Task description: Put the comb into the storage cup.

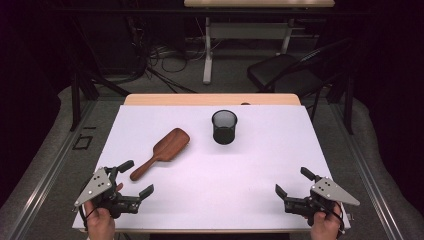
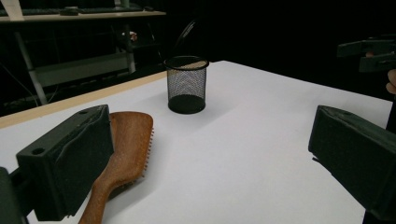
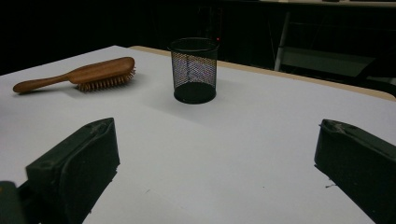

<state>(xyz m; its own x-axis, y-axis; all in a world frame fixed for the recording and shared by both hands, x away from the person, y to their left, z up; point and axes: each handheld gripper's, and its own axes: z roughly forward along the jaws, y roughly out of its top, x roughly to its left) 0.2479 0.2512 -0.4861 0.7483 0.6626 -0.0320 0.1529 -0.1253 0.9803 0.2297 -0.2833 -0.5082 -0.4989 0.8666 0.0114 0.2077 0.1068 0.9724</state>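
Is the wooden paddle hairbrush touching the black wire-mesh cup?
Apart. The high view shows bare white table between the wooden paddle hairbrush and the black wire-mesh cup; the right gripper view shows the same gap.

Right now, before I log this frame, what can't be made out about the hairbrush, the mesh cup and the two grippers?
- Hairbrush: bristles face down in the high view; in the left gripper view a jaw covers part of the head.
- Mesh cup: too dark and small in the high view to tell whether anything is inside.
- Left gripper, right gripper: both open; the person's forearms are cut off by the bottom edge.
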